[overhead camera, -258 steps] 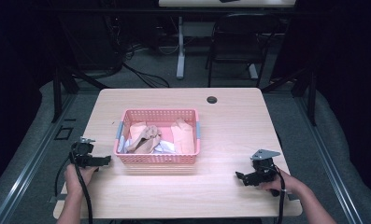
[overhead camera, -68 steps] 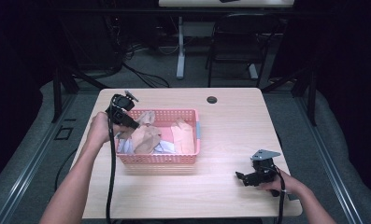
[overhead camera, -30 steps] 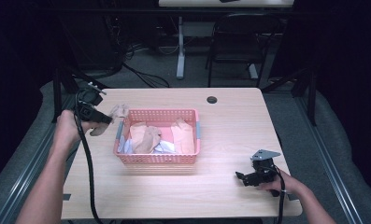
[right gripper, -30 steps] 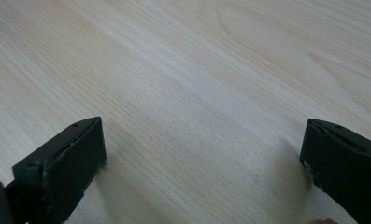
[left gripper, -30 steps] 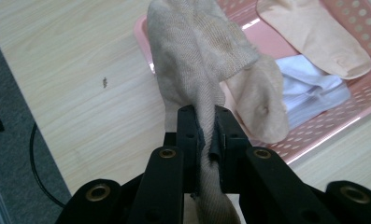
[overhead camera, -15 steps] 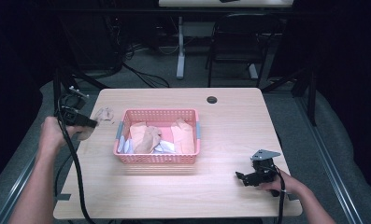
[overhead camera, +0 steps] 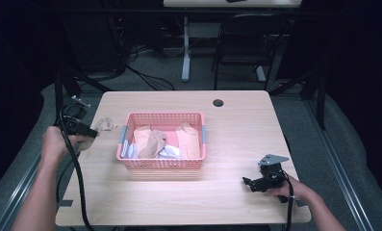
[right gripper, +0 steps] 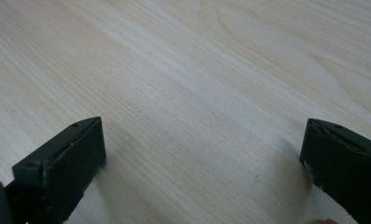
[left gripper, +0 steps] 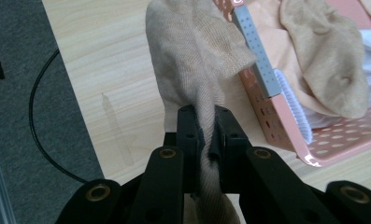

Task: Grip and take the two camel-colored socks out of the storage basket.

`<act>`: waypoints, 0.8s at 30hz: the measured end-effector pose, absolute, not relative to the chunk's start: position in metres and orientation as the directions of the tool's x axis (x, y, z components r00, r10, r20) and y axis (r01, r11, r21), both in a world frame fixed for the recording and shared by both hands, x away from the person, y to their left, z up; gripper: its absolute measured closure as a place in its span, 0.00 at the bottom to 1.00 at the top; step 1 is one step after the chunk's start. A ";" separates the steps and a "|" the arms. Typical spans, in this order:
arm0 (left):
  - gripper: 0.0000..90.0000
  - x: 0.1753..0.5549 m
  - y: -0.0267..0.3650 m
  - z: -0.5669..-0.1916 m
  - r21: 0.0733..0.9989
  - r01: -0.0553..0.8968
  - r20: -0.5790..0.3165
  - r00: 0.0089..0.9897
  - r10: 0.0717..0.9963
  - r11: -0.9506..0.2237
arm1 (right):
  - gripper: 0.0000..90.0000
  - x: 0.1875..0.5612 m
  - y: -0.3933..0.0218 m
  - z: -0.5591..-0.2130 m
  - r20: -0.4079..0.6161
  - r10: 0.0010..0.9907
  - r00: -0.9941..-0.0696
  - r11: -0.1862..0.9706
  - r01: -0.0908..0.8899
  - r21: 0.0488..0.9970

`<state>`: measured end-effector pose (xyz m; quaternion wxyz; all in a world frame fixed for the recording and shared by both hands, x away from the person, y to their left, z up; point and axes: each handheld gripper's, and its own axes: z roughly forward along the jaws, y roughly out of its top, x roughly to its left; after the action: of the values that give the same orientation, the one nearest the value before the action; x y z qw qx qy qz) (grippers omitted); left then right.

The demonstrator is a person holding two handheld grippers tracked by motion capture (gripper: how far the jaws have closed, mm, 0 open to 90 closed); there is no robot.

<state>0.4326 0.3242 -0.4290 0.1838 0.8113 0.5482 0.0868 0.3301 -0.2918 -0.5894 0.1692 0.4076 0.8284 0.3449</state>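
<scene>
The table (overhead camera: 217, 192) carries a pink basket (overhead camera: 162, 162) just beside the left gripper (overhead camera: 93, 133). One beige sock (left gripper: 199, 70) is out, hanging past the fingertips over bare wood and pinched tight between the jaws. It is not yet set down, and several more pieces lie in the basket. The right gripper (right gripper: 202, 172) rests well apart — fingers spread wide, nothing between them.

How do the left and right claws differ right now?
The left claw is shut on a beige sock; the right claw stands open with nothing between its jaws. The left one is beside the pink basket; the right one sits apart near the table edge. Both have black jaws.
</scene>
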 end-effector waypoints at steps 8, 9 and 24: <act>0.91 0.435 0.330 -0.439 0.389 0.870 -0.078 0.359 0.930 -0.303 | 0.00 0.330 -0.292 -0.589 0.001 0.792 -0.610 0.430 0.559 0.709; 0.91 0.435 0.330 -0.440 0.392 0.870 -0.073 0.355 0.932 -0.300 | 0.00 0.330 -0.292 -0.589 0.002 0.792 -0.610 0.429 0.559 0.709; 0.91 0.439 0.328 -0.463 0.361 0.884 -0.076 0.344 0.936 -0.296 | 0.00 0.330 -0.292 -0.589 -0.003 0.791 -0.611 0.435 0.559 0.706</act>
<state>0.4393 0.3278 -0.4629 0.1723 0.8016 0.5677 0.0744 0.3303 -0.2921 -0.5890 0.1695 0.4069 0.8299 0.3422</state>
